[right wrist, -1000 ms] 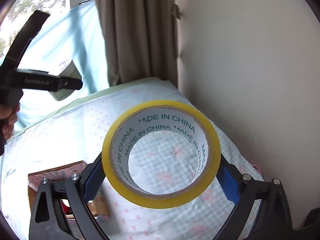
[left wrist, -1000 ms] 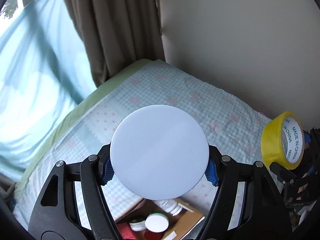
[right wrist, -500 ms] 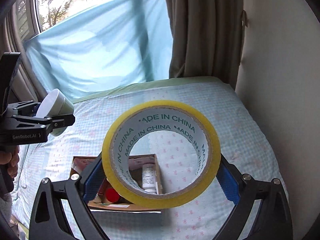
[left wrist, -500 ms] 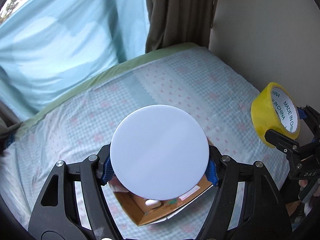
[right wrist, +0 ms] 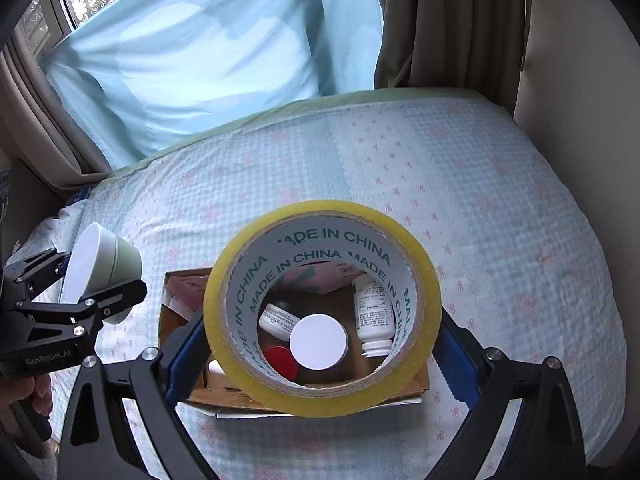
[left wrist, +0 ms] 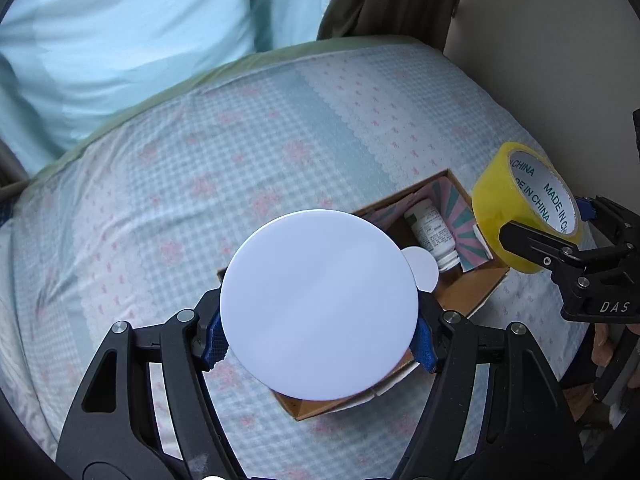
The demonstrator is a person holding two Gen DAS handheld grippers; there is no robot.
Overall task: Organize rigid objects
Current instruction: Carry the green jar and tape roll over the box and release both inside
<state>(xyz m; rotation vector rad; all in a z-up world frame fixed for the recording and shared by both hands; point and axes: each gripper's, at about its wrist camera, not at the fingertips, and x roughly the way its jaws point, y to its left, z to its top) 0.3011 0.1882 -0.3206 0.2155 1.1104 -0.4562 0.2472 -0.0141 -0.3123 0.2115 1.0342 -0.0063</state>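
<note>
My left gripper [left wrist: 320, 340] is shut on a round jar with a white lid [left wrist: 319, 304], held above the near end of an open cardboard box [left wrist: 472, 288] on the bed. The jar also shows in the right wrist view [right wrist: 102, 270], pale green below its lid. My right gripper [right wrist: 320, 344] is shut on a roll of yellow tape [right wrist: 424, 300] printed MADE IN CHINA, held right over the box [right wrist: 176, 320]. The tape also shows in the left wrist view [left wrist: 500, 216]. Inside the box lie white bottles [right wrist: 374, 316], a white-lidded jar [right wrist: 319, 341] and a red cap [right wrist: 282, 362].
The bed [right wrist: 500, 220] has a pale checked cover with pink flowers. A light blue curtain [right wrist: 200, 52] and a brown drape [right wrist: 448, 28] hang behind it. A wall [left wrist: 560, 40] runs along the bed's right side.
Both grippers have tilted down and moved in over the box, which now sits under the tape roll and the jar. Both still hold their objects.
</note>
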